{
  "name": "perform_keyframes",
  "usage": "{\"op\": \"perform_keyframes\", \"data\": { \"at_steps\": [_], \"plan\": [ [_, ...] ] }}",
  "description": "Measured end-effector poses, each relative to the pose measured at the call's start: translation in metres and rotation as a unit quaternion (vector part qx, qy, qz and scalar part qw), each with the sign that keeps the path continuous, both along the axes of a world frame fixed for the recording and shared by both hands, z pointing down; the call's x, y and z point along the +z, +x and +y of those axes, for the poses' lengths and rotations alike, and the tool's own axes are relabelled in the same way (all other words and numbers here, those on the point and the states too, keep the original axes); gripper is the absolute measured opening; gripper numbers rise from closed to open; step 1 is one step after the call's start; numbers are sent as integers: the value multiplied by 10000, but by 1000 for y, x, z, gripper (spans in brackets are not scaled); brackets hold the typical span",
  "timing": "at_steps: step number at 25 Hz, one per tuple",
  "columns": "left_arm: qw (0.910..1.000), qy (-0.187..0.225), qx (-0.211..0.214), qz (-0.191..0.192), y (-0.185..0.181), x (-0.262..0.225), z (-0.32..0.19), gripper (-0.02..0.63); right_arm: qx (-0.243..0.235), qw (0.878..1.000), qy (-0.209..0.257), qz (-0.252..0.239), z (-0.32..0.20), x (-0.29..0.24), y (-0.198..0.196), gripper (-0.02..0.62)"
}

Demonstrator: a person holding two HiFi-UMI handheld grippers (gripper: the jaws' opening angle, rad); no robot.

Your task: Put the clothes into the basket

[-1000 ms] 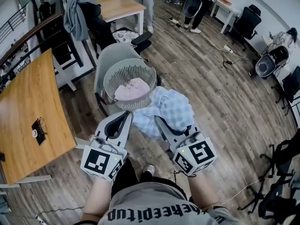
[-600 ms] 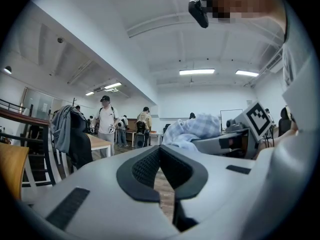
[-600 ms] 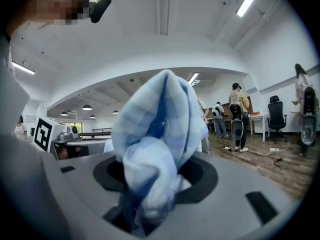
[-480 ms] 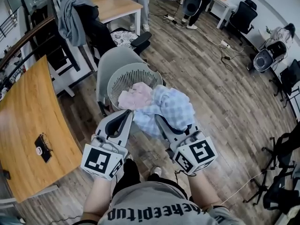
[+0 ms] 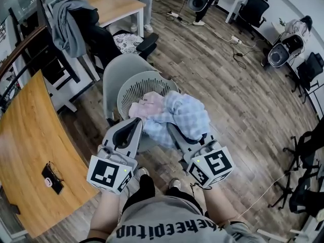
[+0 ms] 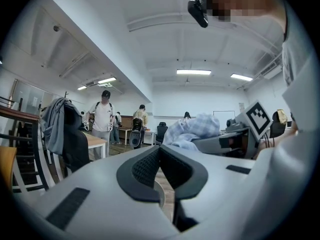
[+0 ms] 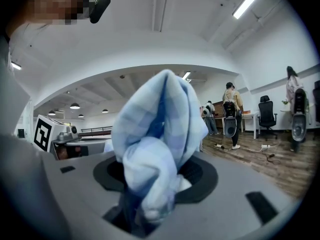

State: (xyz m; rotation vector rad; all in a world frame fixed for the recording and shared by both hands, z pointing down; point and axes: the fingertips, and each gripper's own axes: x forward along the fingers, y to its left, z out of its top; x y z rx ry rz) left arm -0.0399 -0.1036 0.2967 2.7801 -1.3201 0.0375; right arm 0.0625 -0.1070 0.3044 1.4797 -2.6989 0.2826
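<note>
Since a second ago: blue checked cloth carried over basket rim.
Setting: plank floor, open office, grey chair bearing basket (pink garment inside).
Cloth: crumpled, pale.
Right gripper: clamped on cloth.
Left gripper: jaws together, empty, just beside it.

free: floor right | blocked: table left, chair behind basket

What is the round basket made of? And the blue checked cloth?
Basket: looks like hard grey plastic with a dull finish. Its wall is made of thin, even slats with gaps between them.
Blue cloth: soft fabric, maybe cotton or flannel. It bunches into loose folds and has no shine.
</note>
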Motion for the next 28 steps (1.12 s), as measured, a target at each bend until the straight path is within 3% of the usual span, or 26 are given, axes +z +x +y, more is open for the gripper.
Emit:
{"op": "perform_keyframes", "data": {
  "at_steps": [17, 28],
  "plan": [
    [9982, -227, 559, -15, -34, 22, -28, 14, 598, 9981, -147, -20, -18, 13, -32, 232],
    [9985, -282, 460, 85, -43, 26, -38, 14, 527, 9985, -154, 52, -32, 15, -39, 232]
  ]
}}
